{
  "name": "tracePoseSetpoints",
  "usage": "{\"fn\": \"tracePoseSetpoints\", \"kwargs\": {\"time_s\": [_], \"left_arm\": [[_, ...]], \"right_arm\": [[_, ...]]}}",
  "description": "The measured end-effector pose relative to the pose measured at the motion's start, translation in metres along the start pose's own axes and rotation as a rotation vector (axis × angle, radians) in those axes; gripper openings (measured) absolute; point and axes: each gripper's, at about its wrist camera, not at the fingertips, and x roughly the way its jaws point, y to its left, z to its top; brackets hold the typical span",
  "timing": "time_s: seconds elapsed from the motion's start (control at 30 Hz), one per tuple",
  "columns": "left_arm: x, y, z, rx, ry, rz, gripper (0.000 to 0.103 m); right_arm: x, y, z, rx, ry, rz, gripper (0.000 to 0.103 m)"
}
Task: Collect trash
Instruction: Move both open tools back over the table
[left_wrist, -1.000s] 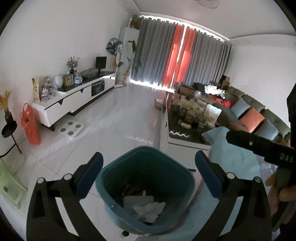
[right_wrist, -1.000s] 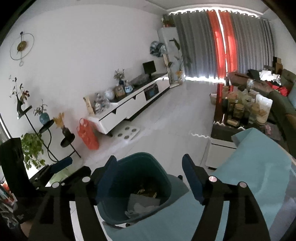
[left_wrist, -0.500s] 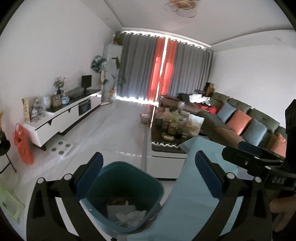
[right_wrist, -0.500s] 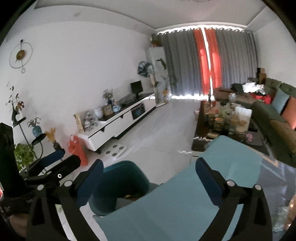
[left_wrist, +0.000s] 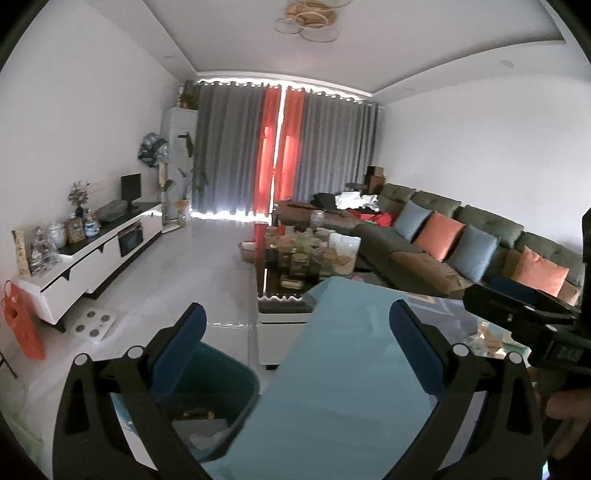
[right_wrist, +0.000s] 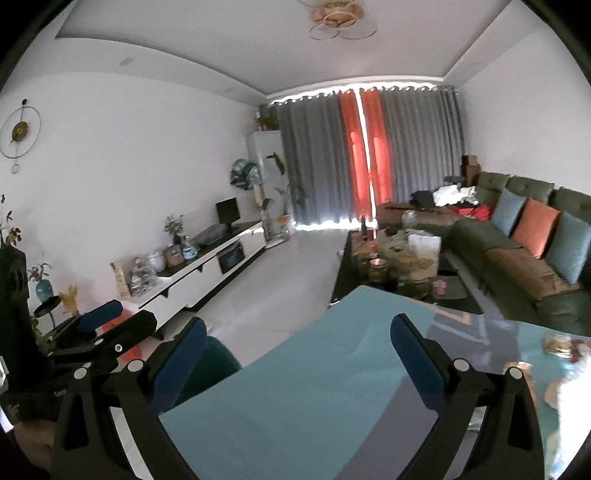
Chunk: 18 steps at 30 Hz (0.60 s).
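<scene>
The teal trash bin (left_wrist: 236, 384) stands on the floor at the lower left, with crumpled paper (left_wrist: 207, 432) inside it. My left gripper (left_wrist: 295, 339) is open and empty, spanning the bin's rim and the light blue table (left_wrist: 332, 369). In the left wrist view my right gripper (left_wrist: 484, 291) reaches in from the right, above scraps of trash (left_wrist: 484, 336) on the table. In the right wrist view the right gripper (right_wrist: 295, 350) is open wide and empty over the table (right_wrist: 314, 398). The bin (right_wrist: 218, 362) peeks past its left finger, and more trash (right_wrist: 557, 343) lies at the far right.
A coffee table (left_wrist: 291, 295) crowded with jars stands beyond the blue table. A green sofa (left_wrist: 461, 236) with cushions lines the right wall, a white TV cabinet (left_wrist: 96, 254) the left. My left gripper (right_wrist: 110, 325) shows at the left of the right wrist view.
Both views have swung up and to the right, away from above the bin and over the blue table. The bin has slid to the lower left. The right jaws have spread wider.
</scene>
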Motion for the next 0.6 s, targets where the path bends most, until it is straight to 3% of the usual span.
{"fn": "tracePoseSetpoints", "kwargs": {"time_s": [0.6], "left_arm": [[-0.023,-0.083,-0.015,0.08,-0.006,-0.164,0.098]], "right_arm": [[-0.071,-0.049,-0.034,0.041,-0.072,-0.241,0.096]]}}
